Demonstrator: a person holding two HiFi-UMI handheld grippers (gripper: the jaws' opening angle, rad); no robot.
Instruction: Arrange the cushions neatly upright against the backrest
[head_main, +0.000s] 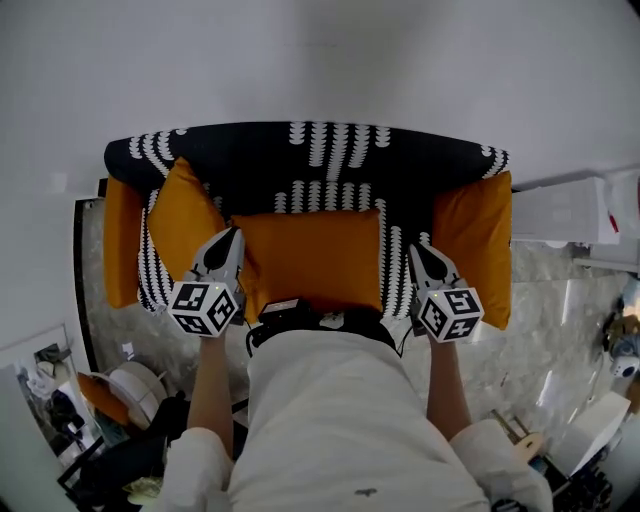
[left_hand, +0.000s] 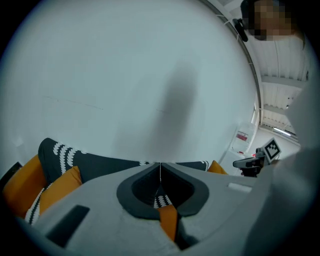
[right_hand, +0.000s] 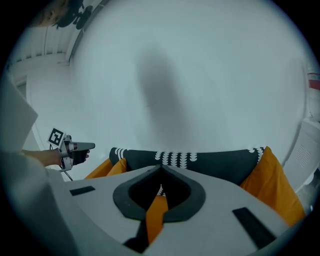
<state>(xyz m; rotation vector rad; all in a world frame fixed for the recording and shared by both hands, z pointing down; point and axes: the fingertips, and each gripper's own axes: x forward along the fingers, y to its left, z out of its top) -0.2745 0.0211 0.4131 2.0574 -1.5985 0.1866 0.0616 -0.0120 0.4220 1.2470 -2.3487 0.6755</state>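
A black sofa with white leaf print has its backrest (head_main: 300, 150) against the wall. A wide orange cushion (head_main: 310, 262) lies across the middle of the seat. A second orange cushion (head_main: 183, 220) leans tilted in the left corner, and a third (head_main: 475, 245) stands at the right arm. My left gripper (head_main: 234, 238) is by the middle cushion's left edge, my right gripper (head_main: 416, 250) a little off its right edge. In both gripper views the jaws meet at the tips, left gripper (left_hand: 160, 167) and right gripper (right_hand: 161, 171), with only cushion orange showing through the gap behind them.
An orange side panel (head_main: 122, 240) covers the sofa's left arm. A white cabinet (head_main: 560, 210) stands to the right. Bags and a round white object (head_main: 135, 385) clutter the marble floor at lower left. A white wall rises behind the sofa.
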